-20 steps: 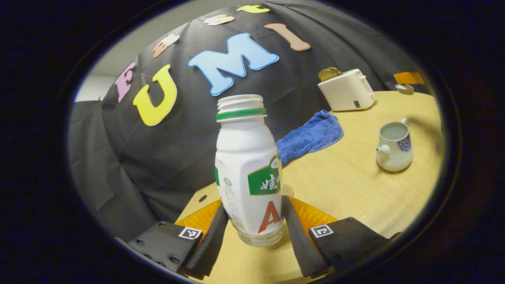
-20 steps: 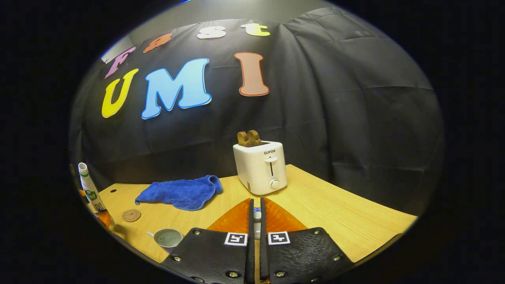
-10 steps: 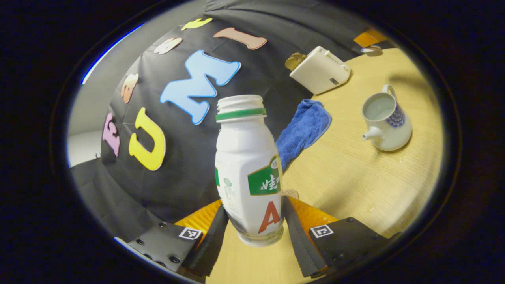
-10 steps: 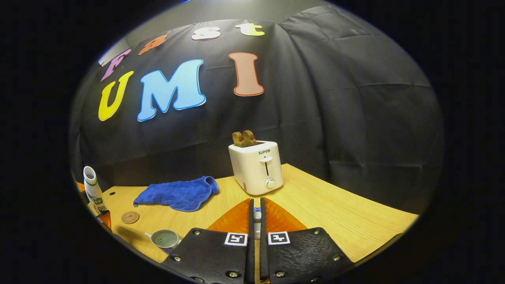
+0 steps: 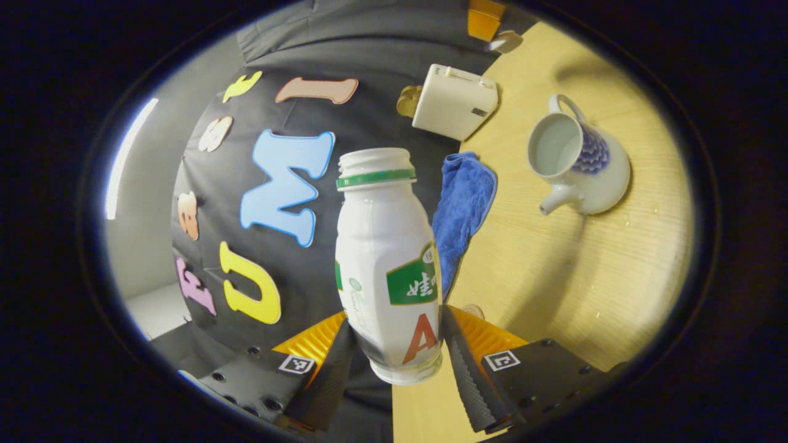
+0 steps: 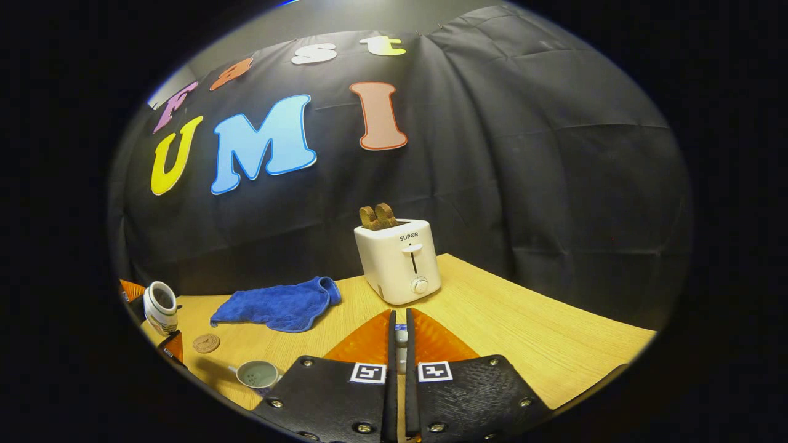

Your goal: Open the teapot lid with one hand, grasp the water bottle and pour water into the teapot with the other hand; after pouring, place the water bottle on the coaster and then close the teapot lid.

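My left gripper (image 5: 397,320) is shut on the lower body of a white water bottle (image 5: 385,258) with a green label and no cap. The bottle hangs above the table, tipped over with its mouth toward the teapot; from the right gripper view the bottle (image 6: 160,306) shows its open mouth. The white and blue teapot (image 5: 575,163) stands open on the wooden table (image 5: 554,277), off to the side of the bottle's mouth. My right gripper (image 6: 399,320) is shut on the small teapot lid (image 6: 401,341), held up above the teapot (image 6: 258,374). A round brown coaster (image 6: 205,343) lies near the bottle.
A blue cloth (image 6: 277,304) lies at the back of the table by the wall. A white toaster (image 6: 397,261) with bread in it stands to its right. The cloth (image 5: 462,209) and toaster (image 5: 452,101) sit beyond the teapot in the left gripper view.
My left gripper has rolled, tipping the bottle further toward the teapot, and come closer to it. The right gripper has barely moved with the lid.
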The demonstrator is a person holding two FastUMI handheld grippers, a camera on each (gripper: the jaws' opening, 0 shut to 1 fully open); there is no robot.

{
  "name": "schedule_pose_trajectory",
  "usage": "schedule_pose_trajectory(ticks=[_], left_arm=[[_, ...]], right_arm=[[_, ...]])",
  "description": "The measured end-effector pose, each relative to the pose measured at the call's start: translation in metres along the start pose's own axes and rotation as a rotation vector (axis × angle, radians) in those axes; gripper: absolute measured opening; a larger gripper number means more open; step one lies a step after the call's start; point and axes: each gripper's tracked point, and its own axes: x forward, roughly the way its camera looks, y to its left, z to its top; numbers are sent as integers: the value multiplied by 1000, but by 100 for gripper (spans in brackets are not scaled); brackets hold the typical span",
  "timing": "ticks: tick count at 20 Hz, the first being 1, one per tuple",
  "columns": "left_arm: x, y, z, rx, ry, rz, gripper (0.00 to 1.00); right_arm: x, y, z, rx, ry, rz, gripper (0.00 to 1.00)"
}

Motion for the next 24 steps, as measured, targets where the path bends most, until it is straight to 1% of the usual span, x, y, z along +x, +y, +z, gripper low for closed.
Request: schedule_pose_trajectory(ticks=[1,4,8,13,21,23,24], left_arm=[[2,-1,3,18,-6,0,84],[2,-2,10,71,-16,18,91],[3,-3,26,181,-39,54,91],[6,3,32,270,-57,86,91],[9,9,34,351,-66,113,91],[7,9,36,365,-68,111,84],[10,10,35,369,-68,112,88]], right_arm=[[0,0,0,3,3,0,5],[1,-2,-1,6,3,-3,5],[2,-2,-3,6,9,-2,5],[2,-2,-3,9,10,-1,5],[3,-2,-4,8,14,5,5],[4,-1,-4,9,14,6,5],[4,-2,-4,10,15,6,5]])
